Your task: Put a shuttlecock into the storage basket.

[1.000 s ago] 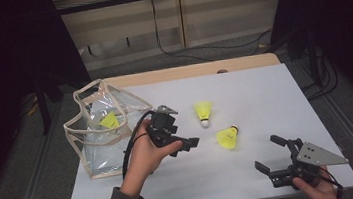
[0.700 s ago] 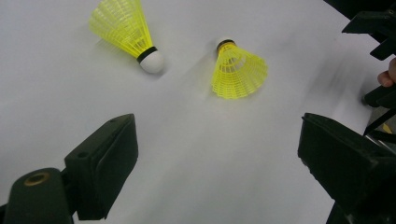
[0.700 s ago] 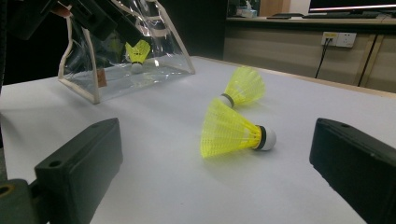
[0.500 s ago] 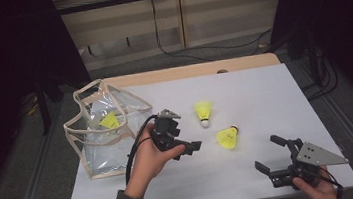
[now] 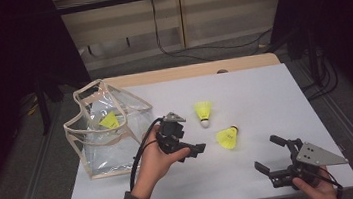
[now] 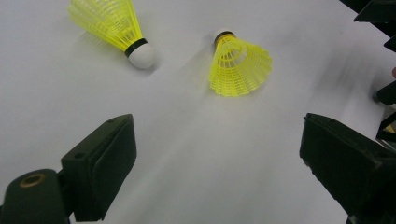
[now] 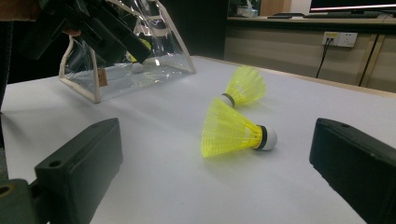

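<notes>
Two yellow shuttlecocks lie on the white table top (image 5: 264, 94). The near shuttlecock (image 5: 227, 137) (image 6: 240, 65) (image 7: 231, 130) lies on its side, and the far shuttlecock (image 5: 203, 111) (image 6: 114, 23) (image 7: 245, 86) lies just behind it. A third shuttlecock (image 5: 109, 121) sits inside the clear bag (image 5: 111, 137). My left gripper (image 5: 192, 145) (image 6: 217, 158) is open, low over the table just left of the near shuttlecock, with nothing between its jaws. My right gripper (image 5: 269, 153) (image 7: 215, 177) is open near the front right edge, pointing at the near shuttlecock from a short way off.
The clear bag (image 7: 140, 70) with beige trim stands open at the table's left side. Beyond the wooden back edge (image 5: 186, 71) there are dark floor cables and a wall panel. In the right gripper view the left gripper (image 7: 107, 32) hangs in front of the bag.
My left gripper has moved right and down, away from the bag and closer to the two loose shuttlecocks. The right gripper has stayed where it was.
</notes>
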The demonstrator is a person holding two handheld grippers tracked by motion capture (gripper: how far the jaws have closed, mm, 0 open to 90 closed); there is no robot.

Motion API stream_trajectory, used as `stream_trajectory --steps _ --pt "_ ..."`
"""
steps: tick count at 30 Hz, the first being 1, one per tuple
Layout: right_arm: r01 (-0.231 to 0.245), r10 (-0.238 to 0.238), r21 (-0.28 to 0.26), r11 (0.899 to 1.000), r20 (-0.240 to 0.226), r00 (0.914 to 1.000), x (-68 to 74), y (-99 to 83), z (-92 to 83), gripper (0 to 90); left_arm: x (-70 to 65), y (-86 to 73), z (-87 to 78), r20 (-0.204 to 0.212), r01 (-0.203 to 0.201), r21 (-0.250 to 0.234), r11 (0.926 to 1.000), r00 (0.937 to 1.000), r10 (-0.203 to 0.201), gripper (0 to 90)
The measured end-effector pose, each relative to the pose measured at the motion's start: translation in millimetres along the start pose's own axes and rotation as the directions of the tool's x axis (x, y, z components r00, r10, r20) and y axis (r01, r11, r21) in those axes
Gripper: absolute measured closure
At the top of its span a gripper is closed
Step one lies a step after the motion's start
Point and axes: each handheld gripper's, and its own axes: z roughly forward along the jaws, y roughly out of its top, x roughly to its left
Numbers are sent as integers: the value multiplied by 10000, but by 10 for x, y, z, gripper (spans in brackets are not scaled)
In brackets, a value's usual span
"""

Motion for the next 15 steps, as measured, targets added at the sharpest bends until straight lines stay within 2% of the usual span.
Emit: stream_trajectory --steps 5,13,15 --pt "-13 13 15 10000 3 10000 -2 -1 -1 26 4 -2 62 -27 85 -139 9999 10000 -86 106" --pt "-4 4 7 10000 -10 10000 -6 -1 2 28 11 -10 150 -97 212 -36 9998 9997 -213 86" --pt "-4 4 -3 10000 -6 10000 -6 -3 4 28 15 -8 164 -117 138 4 9999 9998 -138 80"
